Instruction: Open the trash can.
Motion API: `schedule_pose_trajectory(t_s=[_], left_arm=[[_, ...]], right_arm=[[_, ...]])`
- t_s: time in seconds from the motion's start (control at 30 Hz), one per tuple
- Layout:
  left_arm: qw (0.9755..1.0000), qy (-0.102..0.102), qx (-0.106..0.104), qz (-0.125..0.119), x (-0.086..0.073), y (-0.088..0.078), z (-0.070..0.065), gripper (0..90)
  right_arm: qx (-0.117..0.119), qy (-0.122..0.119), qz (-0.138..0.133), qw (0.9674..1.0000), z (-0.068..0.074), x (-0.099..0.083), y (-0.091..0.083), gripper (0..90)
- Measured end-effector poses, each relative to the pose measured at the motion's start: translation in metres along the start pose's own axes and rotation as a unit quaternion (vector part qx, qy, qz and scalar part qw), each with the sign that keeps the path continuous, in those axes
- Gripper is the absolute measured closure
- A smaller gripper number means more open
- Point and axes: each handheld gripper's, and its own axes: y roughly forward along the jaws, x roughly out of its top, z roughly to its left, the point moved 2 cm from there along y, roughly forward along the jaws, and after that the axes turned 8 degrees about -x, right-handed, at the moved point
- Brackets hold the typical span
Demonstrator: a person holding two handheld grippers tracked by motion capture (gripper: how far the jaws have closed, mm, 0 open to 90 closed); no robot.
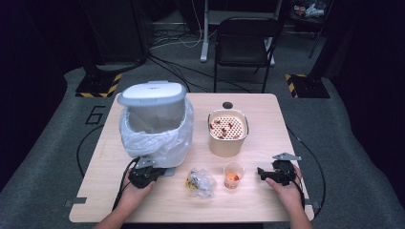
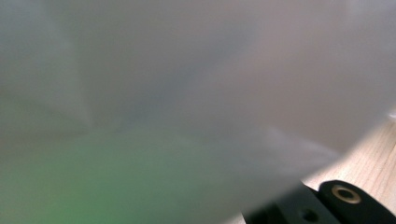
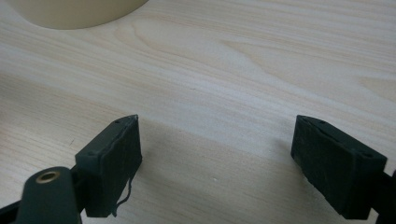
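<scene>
Left gripper (image 1: 154, 172), clenched on the bin liner (image 1: 157, 143) at the near left, I'd keep steady while my right gripper (image 1: 263, 172), jaws spread over bare table (image 1: 267, 119), approaches the small cup (image 1: 233, 174) squarely.

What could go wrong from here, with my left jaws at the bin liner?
The left gripper sits against the plastic liner at the foot of the bin; a pull may tear it or tip the bin. The open right gripper rests near the small cup, which a sideways sweep could spill.
</scene>
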Motion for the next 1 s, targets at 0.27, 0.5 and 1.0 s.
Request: schedule_pose_trajectory(t_s=[0.27,0.5,1.0], left_arm=[[0.9998,0.016,0.007,0.003,0.0,0.001,0.003,90.0],[1.0,0.0,0.001,-0.004,-0.001,0.002,0.002,90.0],[0.9999,0.013,0.003,0.001,0.0,0.001,0.004,90.0]], right_arm=[[-0.003,-0.01,-0.008,0.9999,-0.002,0.004,-0.008,21.9],[0.008,-0.014,-0.03,0.9994,-0.001,0.012,-0.025,26.3],[0.094,-0.069,-0.073,0.9904,0.045,0.05,-0.09,17.9]])
